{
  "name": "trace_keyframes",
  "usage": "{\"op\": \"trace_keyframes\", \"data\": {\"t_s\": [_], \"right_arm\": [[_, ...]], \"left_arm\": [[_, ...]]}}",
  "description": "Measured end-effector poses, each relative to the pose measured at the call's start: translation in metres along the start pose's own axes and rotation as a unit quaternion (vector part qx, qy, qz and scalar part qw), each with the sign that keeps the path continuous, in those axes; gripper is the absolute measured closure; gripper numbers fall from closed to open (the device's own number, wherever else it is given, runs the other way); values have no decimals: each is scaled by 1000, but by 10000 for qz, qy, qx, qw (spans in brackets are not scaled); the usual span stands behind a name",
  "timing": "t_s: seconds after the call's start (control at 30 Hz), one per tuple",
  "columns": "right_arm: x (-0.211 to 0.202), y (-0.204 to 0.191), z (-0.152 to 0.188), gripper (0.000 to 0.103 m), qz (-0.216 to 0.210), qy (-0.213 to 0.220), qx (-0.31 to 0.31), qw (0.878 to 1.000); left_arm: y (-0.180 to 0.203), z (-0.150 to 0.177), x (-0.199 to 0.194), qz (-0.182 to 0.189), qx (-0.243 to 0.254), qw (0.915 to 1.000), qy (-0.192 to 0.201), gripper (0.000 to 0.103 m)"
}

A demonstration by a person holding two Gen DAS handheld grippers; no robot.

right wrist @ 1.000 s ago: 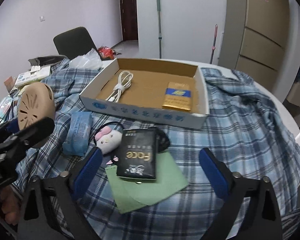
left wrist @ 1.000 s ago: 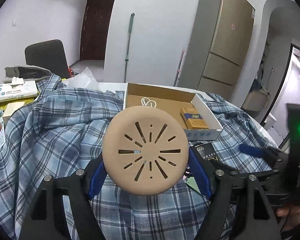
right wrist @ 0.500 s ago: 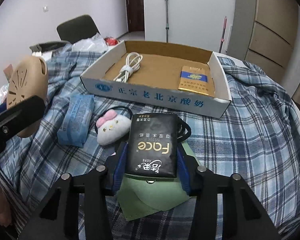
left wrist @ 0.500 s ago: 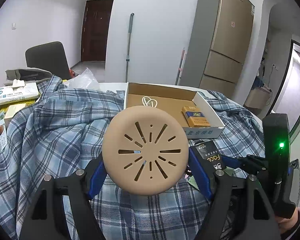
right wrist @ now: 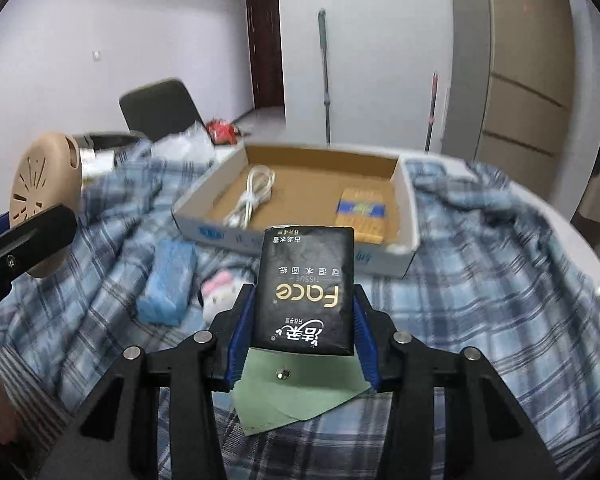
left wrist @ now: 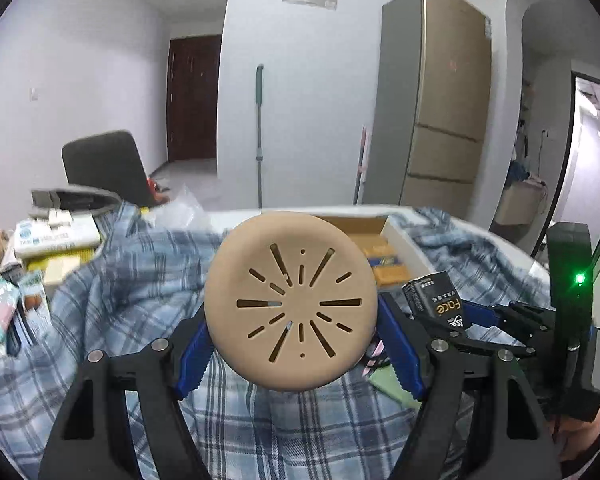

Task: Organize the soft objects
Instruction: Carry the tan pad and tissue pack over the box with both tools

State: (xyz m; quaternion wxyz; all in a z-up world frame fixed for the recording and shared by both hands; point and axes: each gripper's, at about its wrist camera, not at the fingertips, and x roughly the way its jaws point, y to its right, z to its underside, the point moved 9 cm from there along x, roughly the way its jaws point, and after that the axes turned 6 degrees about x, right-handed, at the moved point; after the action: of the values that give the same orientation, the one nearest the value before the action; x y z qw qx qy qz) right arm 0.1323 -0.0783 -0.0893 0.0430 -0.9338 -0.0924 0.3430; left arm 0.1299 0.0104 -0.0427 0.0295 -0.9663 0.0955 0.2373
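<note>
Pinching a black tissue pack (right wrist: 305, 292) in the right gripper (right wrist: 302, 316) and a tan disc (left wrist: 291, 302) in the left gripper (left wrist: 296, 346), lifting both level toward the cardboard tray (right wrist: 407, 216) at the table's far edge.

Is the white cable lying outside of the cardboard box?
No, the cable lies inside the box, on its left side, near a yellow pack.

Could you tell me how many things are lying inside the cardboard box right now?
2: a white cable toward its left side and a yellow packet toward its right. The held tissue pack hides part of the box.
</note>
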Motion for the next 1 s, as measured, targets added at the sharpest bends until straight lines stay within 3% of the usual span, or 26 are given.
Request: {"op": "trace_keyframes", "data": {"t_s": [0.17,0.27,0.33,0.6,0.83,1.0], "right_arm": [[-42,6,-45,58,-260,493,139,9984],[-73,9,-84,58,26,1079,34,9942],[-91,7,-110,58,-28,1461,17,9893],[-121,7,-185,58,-249,2154,17,9762],[-109,12,-211,58,-174,2370,-16,9714],[-71,25,-201,58,-74,1992,48,9799]], "left_arm": [[5,-49,-27,-4,25,9985,541,25],[7,-79,-33,147,-60,9968,783,25],[8,-100,-36,75,-9,9950,997,25],[14,-168,-39,100,15,9880,1538,25],[23,-181,-7,142,157,9907,1347,25],[20,-163,32,184,187,9957,892,25]]}}
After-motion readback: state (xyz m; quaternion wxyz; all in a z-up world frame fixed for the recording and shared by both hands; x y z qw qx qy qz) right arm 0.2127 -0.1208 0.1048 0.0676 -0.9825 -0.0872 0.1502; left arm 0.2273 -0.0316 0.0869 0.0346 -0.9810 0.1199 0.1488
